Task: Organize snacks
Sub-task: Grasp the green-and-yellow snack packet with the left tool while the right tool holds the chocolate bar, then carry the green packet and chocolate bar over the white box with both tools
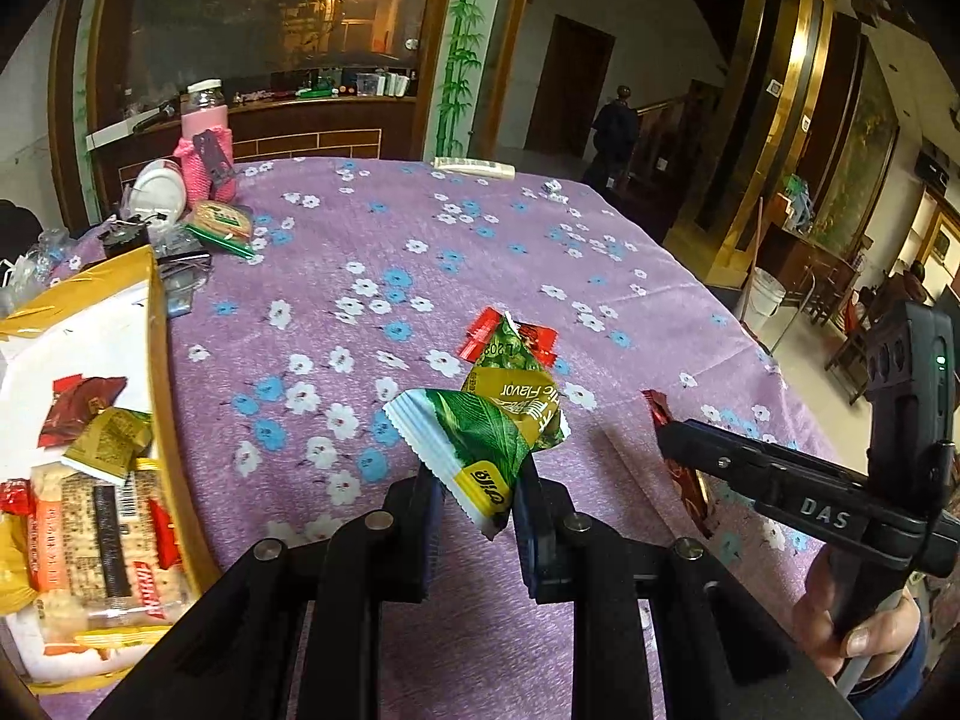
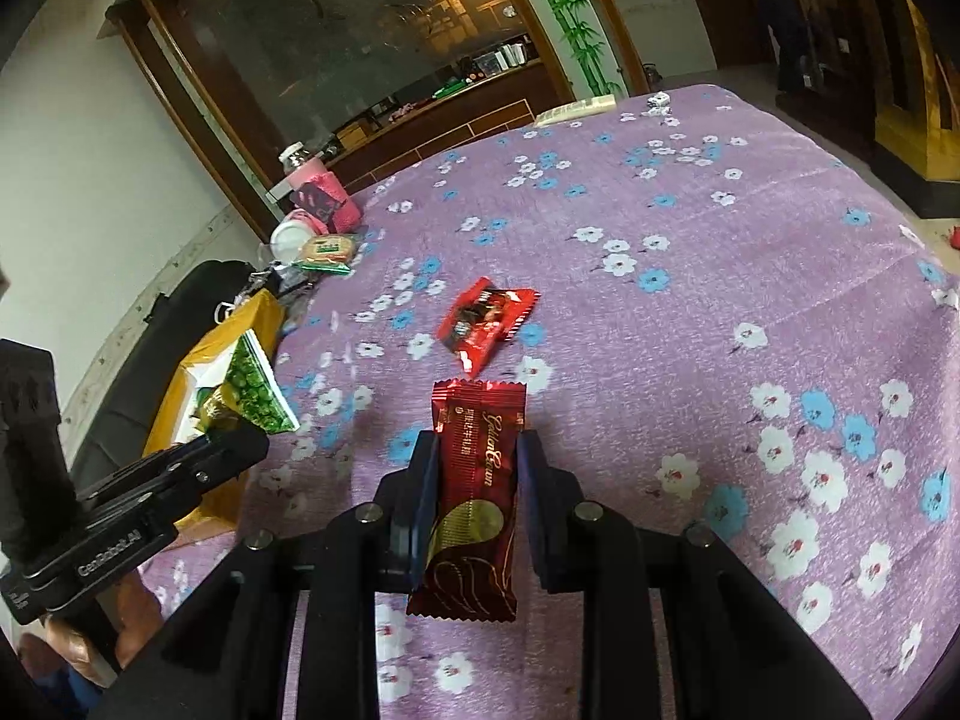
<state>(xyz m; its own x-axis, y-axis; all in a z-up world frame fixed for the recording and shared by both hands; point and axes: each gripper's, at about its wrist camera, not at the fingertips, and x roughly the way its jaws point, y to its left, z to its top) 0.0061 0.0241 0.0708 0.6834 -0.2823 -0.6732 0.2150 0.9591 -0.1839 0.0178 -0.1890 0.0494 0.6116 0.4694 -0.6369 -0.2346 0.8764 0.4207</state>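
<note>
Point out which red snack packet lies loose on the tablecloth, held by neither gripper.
The bright red packet beyond the right gripper. The dark red Golden Crown bar is clamped in that gripper.

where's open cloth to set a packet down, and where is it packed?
Free: the purple floral tablecloth right of and beyond the bright red snack packet, out to the pale flat box at the far edge. Crowded: the yellow-rimmed tray, full of snacks, and the far-left corner around the pink-sleeved jar.

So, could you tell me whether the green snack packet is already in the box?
Not yet: the left gripper holds the green packet above the tablecloth, beside the box.
</note>
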